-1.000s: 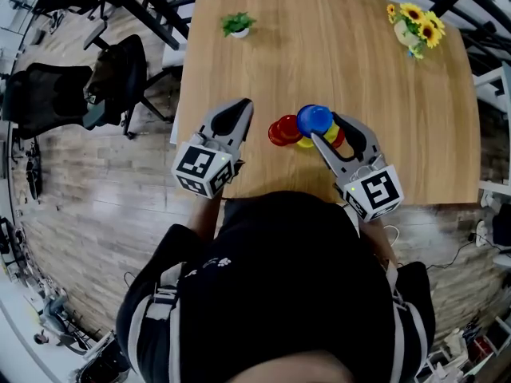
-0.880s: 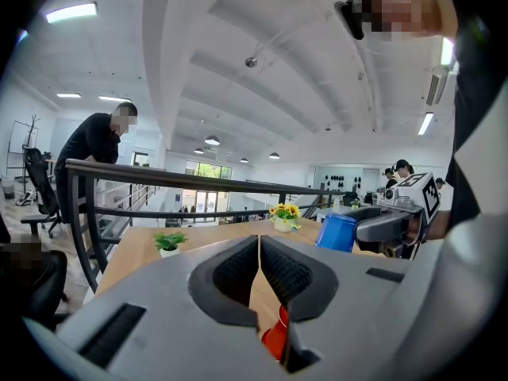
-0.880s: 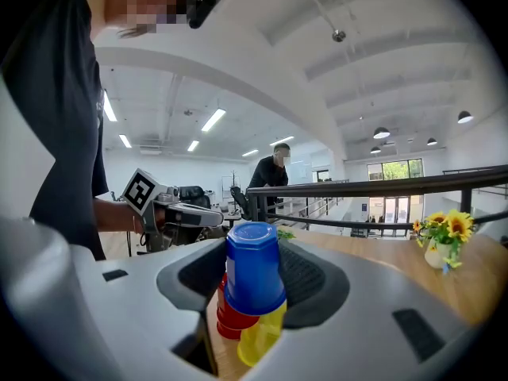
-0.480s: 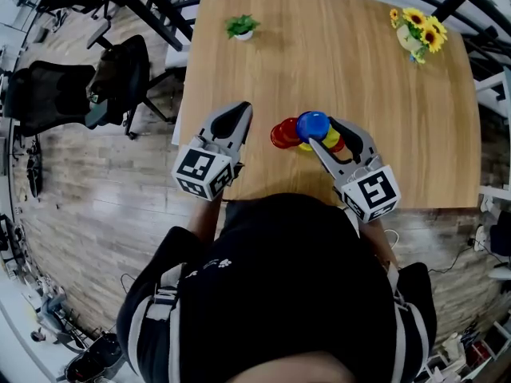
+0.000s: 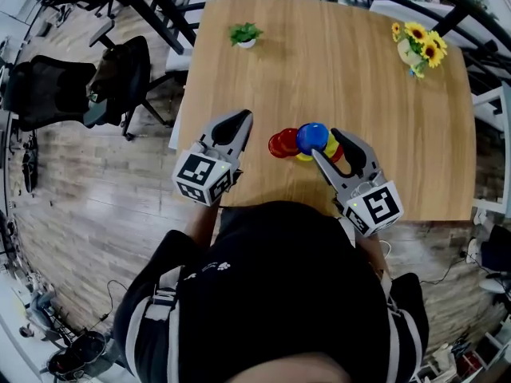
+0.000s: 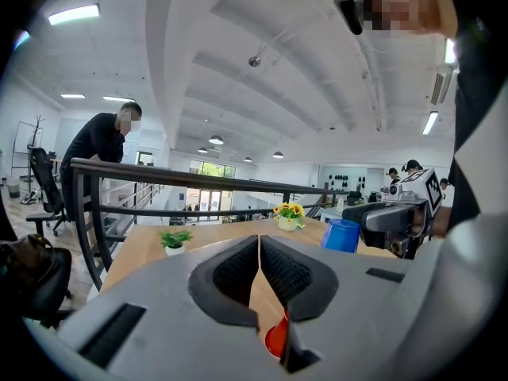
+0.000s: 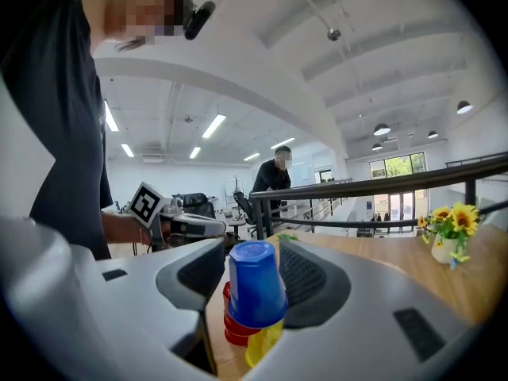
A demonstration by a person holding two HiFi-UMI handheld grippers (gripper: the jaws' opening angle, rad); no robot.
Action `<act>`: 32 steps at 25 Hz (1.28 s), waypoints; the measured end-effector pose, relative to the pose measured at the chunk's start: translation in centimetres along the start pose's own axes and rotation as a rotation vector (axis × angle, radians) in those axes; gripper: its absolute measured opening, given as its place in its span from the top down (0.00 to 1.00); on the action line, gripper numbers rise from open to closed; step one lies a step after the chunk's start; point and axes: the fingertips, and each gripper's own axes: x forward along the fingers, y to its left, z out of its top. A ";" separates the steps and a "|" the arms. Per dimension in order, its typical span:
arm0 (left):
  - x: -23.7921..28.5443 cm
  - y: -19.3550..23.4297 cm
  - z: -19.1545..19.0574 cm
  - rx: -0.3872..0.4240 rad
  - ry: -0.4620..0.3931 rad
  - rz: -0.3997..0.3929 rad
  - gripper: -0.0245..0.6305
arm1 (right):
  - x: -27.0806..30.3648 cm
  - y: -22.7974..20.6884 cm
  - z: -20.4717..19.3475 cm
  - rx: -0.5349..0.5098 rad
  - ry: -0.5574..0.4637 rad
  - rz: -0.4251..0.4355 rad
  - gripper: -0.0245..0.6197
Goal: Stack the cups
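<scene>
The right gripper (image 5: 326, 144) is clamped on an upside-down blue cup (image 7: 255, 282), which sits over the red cups (image 7: 232, 328). A yellow cup (image 7: 264, 344) is just beside them, close to the near edge of the wooden table (image 5: 343, 62). The left gripper (image 6: 260, 248) is left of the cups, its jaws pressed together with nothing between them. A potted plant (image 5: 245, 33) stands at the far left and sunflowers (image 5: 419, 42) at the far right
</scene>
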 end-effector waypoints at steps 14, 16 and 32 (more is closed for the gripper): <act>0.6 -0.4 -0.5 0.009 0.022 -0.013 0.94 | -5.0 -9.5 0.6 0.078 -0.153 -0.320 0.92; 0.8 -0.5 -0.4 0.010 0.019 -0.014 0.94 | -5.0 -9.9 -0.4 0.091 -0.130 -0.344 0.95; 0.2 -0.5 -0.5 0.009 0.012 -0.004 0.94 | -3.1 -8.9 -2.6 0.144 -0.069 -0.313 0.95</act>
